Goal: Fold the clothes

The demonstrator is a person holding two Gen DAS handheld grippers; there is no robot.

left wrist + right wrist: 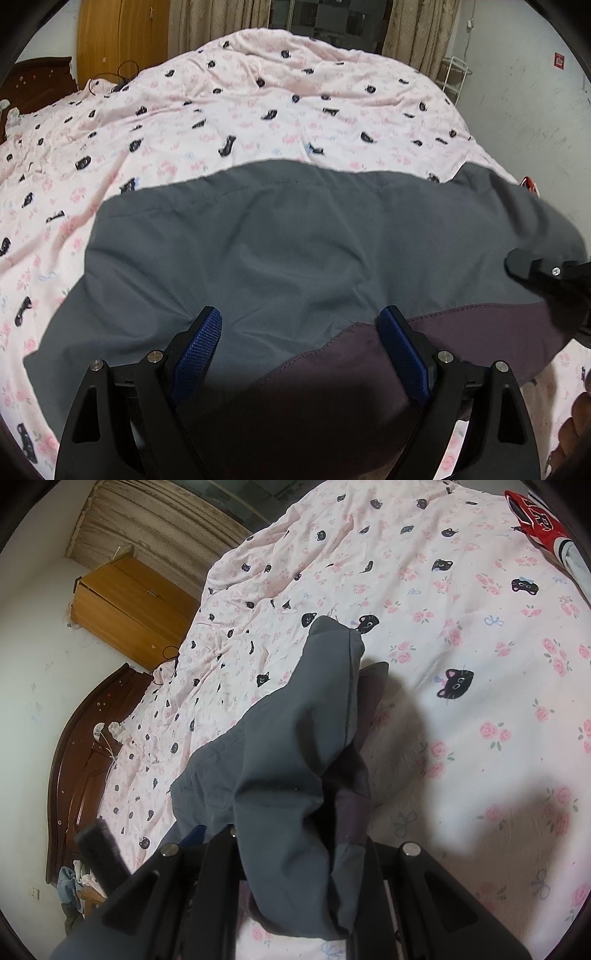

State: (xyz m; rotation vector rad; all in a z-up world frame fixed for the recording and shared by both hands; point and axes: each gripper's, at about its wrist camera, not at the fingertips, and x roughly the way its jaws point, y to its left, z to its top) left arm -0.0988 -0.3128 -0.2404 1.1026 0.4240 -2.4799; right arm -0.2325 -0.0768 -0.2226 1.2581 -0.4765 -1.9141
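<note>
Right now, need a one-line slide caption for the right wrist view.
Right gripper clamped on a bunched grey garment, lifting it above the pink cat-print bedsheet.

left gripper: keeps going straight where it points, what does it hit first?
Most likely the grey garment spread on the bed. The left gripper is open with that cloth right ahead; depth is hard to judge.

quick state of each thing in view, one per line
grey garment: spread on the bed, one end lifted
left claw: open, over the garment's near edge
right claw: shut on the grey garment
bedsheet: wrinkled
wardrobe: closed
</note>
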